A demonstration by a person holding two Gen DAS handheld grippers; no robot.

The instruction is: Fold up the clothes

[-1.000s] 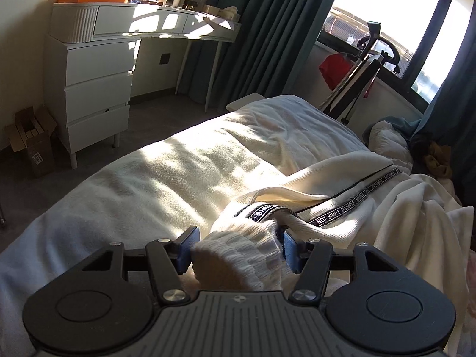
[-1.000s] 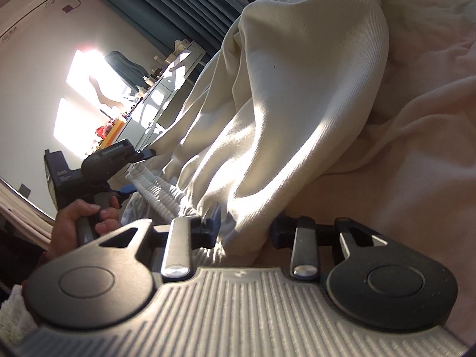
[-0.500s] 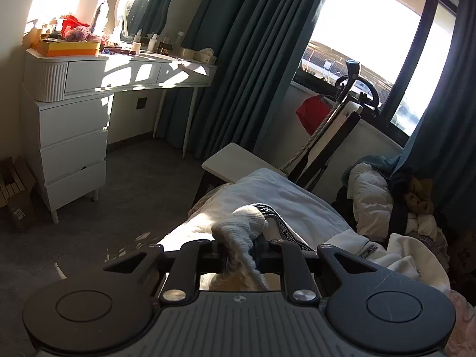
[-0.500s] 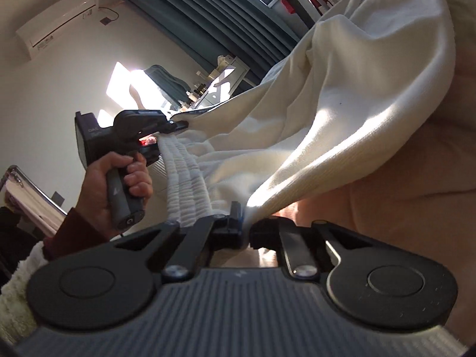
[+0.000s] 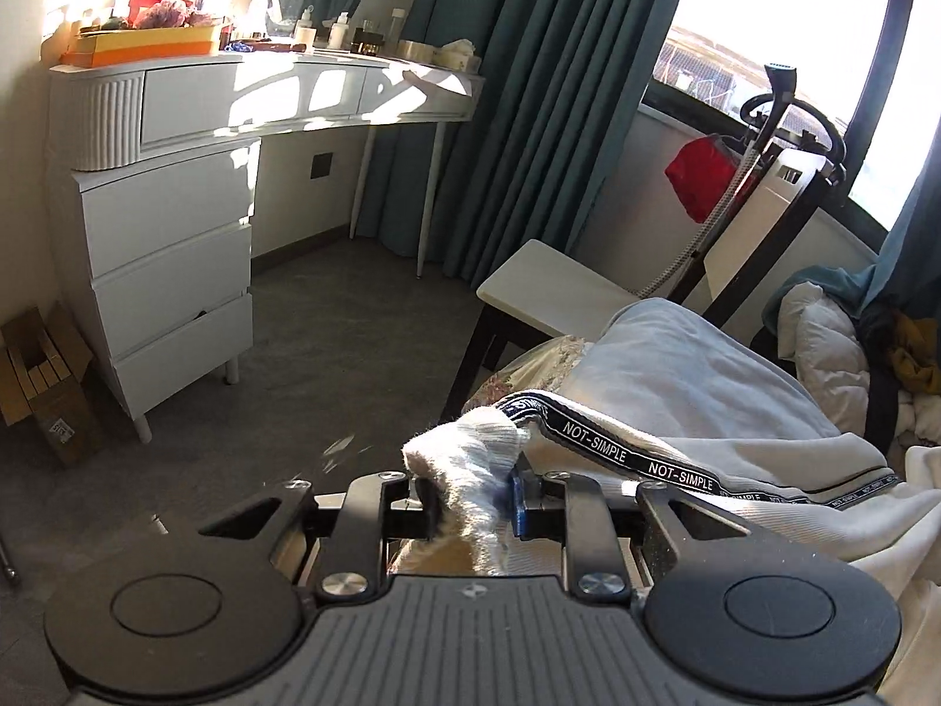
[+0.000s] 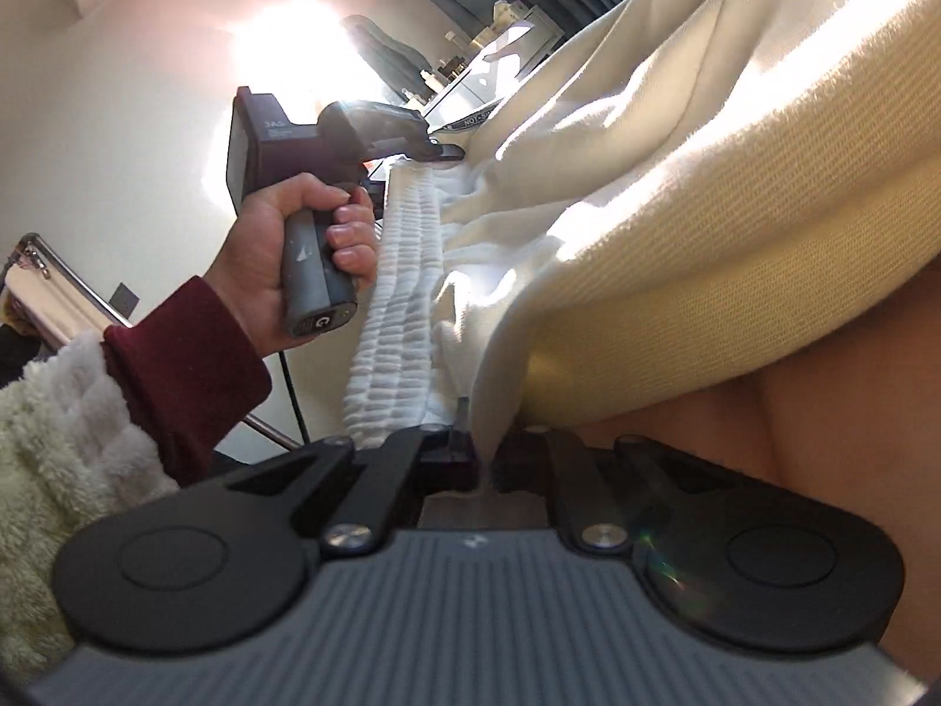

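Now both grippers clamp the cream trousers point(image 6: 676, 188) by the ribbed waistband point(image 6: 400, 306), stretched between them above the bed point(image 5: 676, 365). Left gripper point(image 5: 470, 488): its jaws, having just eased slightly wider, pinch a bunched white corner beside the "NOT-SIMPLE" tape point(image 5: 623, 453). Right gripper point(image 6: 482, 459): jaws nearly closed on a thin fold. The left hand point(image 6: 294, 247) grips its handle.

Left gripper point(image 5: 470, 497): black linkage arms, silver screws, blue pad on one finger, ribbed grey housing, two round black discs. Right gripper point(image 6: 481, 462): same build. Left hand point(image 6: 276, 247): grey handle marked "G"; maroon cuff point(image 6: 182, 365) under cream fleece sleeve point(image 6: 53, 447).
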